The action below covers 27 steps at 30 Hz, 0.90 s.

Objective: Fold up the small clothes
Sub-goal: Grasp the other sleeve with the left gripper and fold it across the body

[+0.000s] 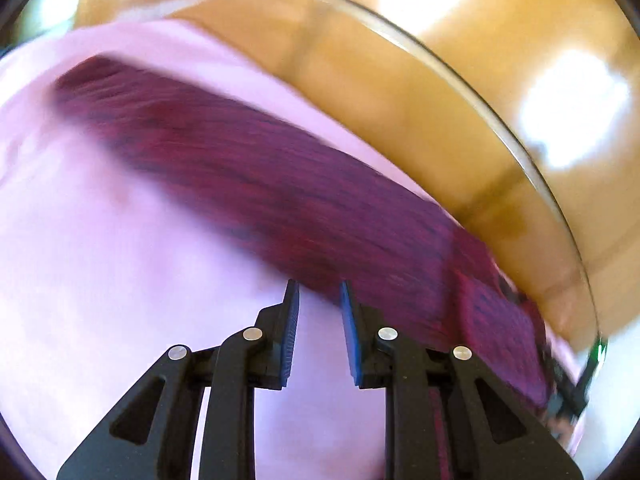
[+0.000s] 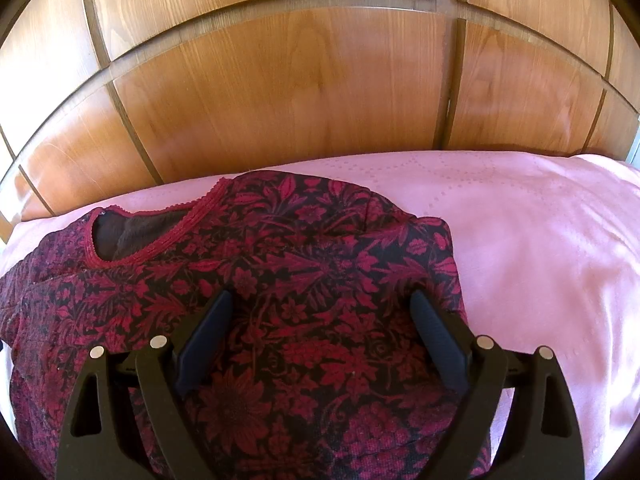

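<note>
Your top, dark with red flowers, lies flat on the pink sheet, neckline toward the wooden headboard. Your right claw hangs wide open over it. Your left claw is parted, empty, at its blurred edge.

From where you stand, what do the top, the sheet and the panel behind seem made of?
Top: looks like knit fabric, matte, with a red-on-black floral pattern and lace-like neck trim. Sheet: smooth pink cloth with a slight sheen, maybe cotton. Panel: wood or veneer, glossy, with visible grain.
</note>
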Each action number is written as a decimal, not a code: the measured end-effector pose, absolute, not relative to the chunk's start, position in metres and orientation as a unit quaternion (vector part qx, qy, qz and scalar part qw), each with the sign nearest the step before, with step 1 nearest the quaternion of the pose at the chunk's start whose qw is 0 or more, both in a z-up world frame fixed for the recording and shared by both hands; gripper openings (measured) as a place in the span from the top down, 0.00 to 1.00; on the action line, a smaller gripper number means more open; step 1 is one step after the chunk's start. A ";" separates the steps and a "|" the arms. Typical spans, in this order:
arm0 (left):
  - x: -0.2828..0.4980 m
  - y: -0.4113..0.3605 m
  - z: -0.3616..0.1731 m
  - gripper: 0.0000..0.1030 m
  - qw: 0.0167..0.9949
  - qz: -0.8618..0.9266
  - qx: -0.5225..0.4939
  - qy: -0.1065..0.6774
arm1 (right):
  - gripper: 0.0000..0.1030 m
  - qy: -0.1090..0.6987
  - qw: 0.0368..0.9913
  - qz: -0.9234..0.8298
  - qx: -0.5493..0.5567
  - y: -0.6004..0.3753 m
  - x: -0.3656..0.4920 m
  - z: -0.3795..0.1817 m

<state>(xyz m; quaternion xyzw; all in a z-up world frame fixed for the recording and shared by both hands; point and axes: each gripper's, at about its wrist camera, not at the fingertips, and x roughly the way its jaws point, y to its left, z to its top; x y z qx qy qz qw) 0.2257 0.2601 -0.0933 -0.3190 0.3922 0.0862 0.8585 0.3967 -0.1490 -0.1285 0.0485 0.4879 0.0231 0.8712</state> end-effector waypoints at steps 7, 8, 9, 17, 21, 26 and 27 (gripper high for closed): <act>0.195 0.382 -0.111 0.80 0.813 0.170 -0.443 0.337 | 0.12 0.487 0.872 0.023 0.047 -0.148 0.396 -0.129; 0.195 0.392 -0.111 0.80 0.810 0.174 -0.453 0.330 | 0.12 0.487 0.872 0.023 0.047 -0.148 0.396 -0.129; 0.196 0.401 -0.111 0.80 0.807 0.178 -0.458 0.327 | 0.12 0.487 0.872 0.023 0.047 -0.148 0.396 -0.129; 0.226 0.433 -0.120 0.80 0.786 0.211 -0.480 0.327 | 0.12 0.487 0.872 0.023 0.047 -0.147 0.396 -0.129; 0.240 0.423 -0.115 0.89 0.793 0.224 -0.455 0.339 | 0.12 0.487 0.872 0.023 0.047 -0.147 0.396 -0.128; 0.244 0.384 -0.072 0.90 0.841 0.195 -0.396 0.314 | 0.12 0.487 0.872 0.024 0.047 -0.147 0.395 -0.128; 0.241 0.369 -0.060 0.90 0.855 0.181 -0.376 0.308 | 0.12 0.487 0.872 0.024 0.047 -0.147 0.395 -0.128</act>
